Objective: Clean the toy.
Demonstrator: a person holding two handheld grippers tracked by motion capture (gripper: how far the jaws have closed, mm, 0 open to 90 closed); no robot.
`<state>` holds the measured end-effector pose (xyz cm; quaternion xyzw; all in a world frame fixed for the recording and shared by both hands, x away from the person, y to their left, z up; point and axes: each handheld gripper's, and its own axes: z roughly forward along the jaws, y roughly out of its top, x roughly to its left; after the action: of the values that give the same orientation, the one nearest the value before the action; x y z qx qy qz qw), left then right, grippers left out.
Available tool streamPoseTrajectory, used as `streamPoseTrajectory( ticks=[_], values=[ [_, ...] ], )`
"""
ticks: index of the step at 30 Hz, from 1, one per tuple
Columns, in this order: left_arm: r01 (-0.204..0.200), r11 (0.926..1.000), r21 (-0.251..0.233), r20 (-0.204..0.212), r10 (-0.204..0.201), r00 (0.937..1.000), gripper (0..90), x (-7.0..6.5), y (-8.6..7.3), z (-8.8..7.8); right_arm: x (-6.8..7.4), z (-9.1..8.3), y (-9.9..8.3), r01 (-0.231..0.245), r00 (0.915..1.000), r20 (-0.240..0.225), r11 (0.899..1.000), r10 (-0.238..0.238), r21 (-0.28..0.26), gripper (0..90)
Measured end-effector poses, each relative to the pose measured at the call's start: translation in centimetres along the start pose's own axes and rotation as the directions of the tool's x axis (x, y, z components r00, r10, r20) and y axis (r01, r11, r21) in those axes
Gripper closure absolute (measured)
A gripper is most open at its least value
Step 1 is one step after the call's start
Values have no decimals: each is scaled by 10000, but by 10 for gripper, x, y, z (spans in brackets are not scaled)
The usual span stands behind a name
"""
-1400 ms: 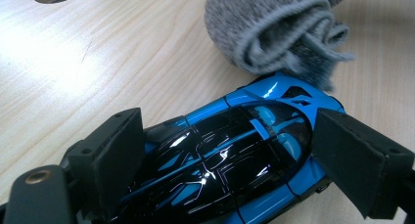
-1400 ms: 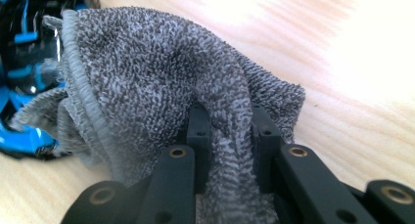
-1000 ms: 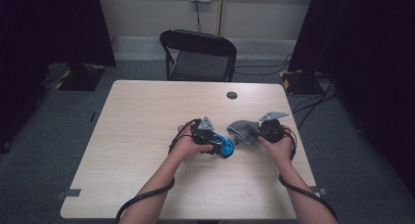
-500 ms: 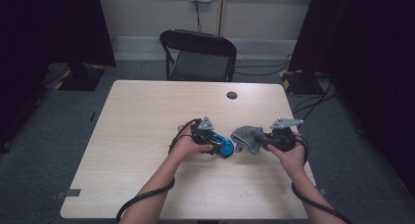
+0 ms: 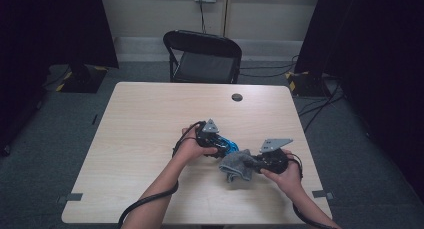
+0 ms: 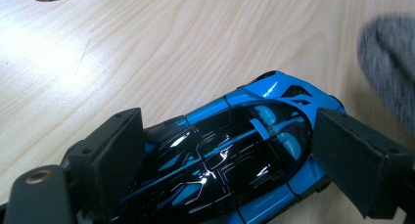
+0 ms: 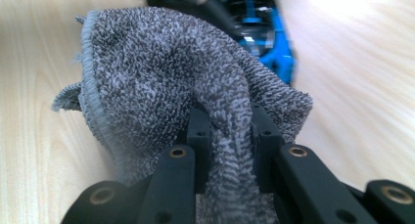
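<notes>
In the high view, the left gripper [image 5: 220, 148] sits just right of the frame's centre, its jaws clamped on a blue and black toy car [image 5: 229, 146] that rests on the table [image 5: 150, 119]. The left gripper view shows the car [image 6: 230, 150] low in the frame, lying slantwise with one black pad [image 6: 117, 160] against each flank; the jaws stand wide, but they press on the car's sides.

The right gripper [image 5: 252, 164] lies lower right of the car in the high view, with a grey towel [image 5: 237, 165] bunched at its tip. In the right gripper view the jaws are pinched nearly together on a fold of the towel [image 7: 166, 82], which balloons up through the middle of the frame. The car [image 7: 264, 33] shows blurred at the top, just behind the cloth; whether the towel touches it I cannot tell.

A folding chair [image 5: 202, 56] stands beyond the table's far edge, top centre of the high view, and a small dark disc [image 5: 237, 97] lies on the table near that edge.
</notes>
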<state>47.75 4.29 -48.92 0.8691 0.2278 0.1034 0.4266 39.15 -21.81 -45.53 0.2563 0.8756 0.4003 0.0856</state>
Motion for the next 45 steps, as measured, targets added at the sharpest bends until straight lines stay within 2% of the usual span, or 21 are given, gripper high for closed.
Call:
streamPoseTrajectory(
  ticks=[3,5,11,21,33,45],
  values=[
    [5,10000,-55,1,-5,10000,124,0,0,0,7,12,2,221,9994,-252,9996,-216,175,760],
    [14,10000,-34,4,-14,10000,124,0,0,0,11,23,2,398,9989,-247,9982,-387,447,760],
    [3,10000,-98,-4,-3,10000,124,0,-1,0,7,35,-4,388,9991,-178,9967,-377,714,759],
    [-12,10000,-91,-10,12,10000,125,0,-1,0,-4,31,-6,370,9993,-3,9957,-371,852,759],
    [-24,10000,-95,5,24,10000,126,0,-1,0,-25,23,-11,-179,9986,513,9951,129,970,758],
    [-35,9999,-125,16,35,10000,126,0,-1,0,-48,18,-11,-751,9912,1163,9915,626,1059,759]
  ],
)
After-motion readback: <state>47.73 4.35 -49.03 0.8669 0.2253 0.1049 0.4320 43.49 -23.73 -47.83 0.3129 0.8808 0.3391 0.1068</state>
